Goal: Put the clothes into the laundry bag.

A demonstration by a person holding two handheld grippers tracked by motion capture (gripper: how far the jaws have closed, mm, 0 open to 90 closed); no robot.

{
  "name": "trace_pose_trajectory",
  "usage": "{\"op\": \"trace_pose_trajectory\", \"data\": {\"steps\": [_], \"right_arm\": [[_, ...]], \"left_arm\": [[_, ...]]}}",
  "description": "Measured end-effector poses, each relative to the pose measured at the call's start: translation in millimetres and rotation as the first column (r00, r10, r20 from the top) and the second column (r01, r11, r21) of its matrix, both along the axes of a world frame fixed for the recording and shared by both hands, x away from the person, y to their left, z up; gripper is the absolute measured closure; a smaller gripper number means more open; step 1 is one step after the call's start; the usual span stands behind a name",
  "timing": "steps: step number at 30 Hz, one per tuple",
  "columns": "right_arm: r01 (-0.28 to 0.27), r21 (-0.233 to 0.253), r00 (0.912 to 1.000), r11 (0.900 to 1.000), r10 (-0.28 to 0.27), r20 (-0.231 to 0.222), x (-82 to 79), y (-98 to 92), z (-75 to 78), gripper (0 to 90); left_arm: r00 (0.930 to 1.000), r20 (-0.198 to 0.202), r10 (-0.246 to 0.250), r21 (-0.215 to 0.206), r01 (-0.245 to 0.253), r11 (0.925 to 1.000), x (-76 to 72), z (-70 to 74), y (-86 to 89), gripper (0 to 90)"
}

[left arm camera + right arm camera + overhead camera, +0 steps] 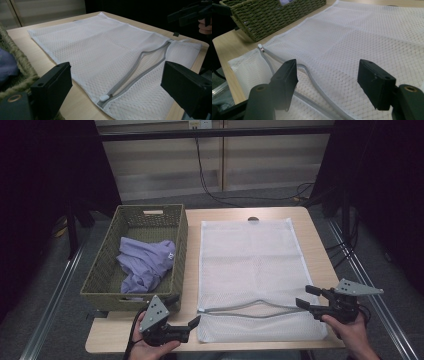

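A white mesh laundry bag (250, 265) lies flat on the wooden table (320, 250). Its grey zipper (250, 309) runs along the near end and gapes partly open, with the white pull (200, 310) at the left end. To the left stands an olive woven basket (182, 245) holding a crumpled lilac garment (145, 260). My left gripper (184, 312) is open at the bag's near-left corner, close to the pull (105, 97). My right gripper (306, 297) is open at the zipper's right end, just over the mesh (352, 37). Neither holds anything.
The basket's wall (262, 17) runs right along the bag's left edge. The table's near edge (225, 346) is just under both hands. Cables (220, 195) trail over the floor beyond the table, and dark curtains (45, 170) hang at both sides.
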State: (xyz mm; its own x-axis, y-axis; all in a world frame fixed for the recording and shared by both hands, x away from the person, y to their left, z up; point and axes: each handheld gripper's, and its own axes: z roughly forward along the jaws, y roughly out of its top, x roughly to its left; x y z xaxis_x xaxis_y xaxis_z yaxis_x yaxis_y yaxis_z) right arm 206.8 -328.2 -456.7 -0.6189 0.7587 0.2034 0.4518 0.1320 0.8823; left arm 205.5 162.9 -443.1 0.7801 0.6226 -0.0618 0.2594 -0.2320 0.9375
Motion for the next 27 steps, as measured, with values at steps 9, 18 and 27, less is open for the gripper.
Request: {"op": "trace_pose_trajectory", "data": {"steps": [9, 18, 27], "right_arm": [[-0.073, 0.004, 0.9949, 0.997, 0.074, -0.069, 0.5, 1.2, -5.6, 38.4], [-0.148, -0.002, 0.9866, 0.989, 0.148, -0.069, 4.2, 20.4, -4.1, 48.6], [-0.252, -0.012, 0.9647, 0.968, 0.250, -0.083, 23.0, 45.1, -1.2, 63.0]], "left_arm": [[1.0000, -0.001, 0.000, 0.020, 0.000, 0.9998, 1.3, 0.4, -2.3, 9.2], [1.0000, -0.006, -0.002, 0.026, 0.002, 0.9997, -0.2, -0.4, 0.4, 9.4], [0.9998, -0.017, 0.007, 0.031, -0.007, 0.9995, -0.6, -0.7, 3.5, 9.3]]}}
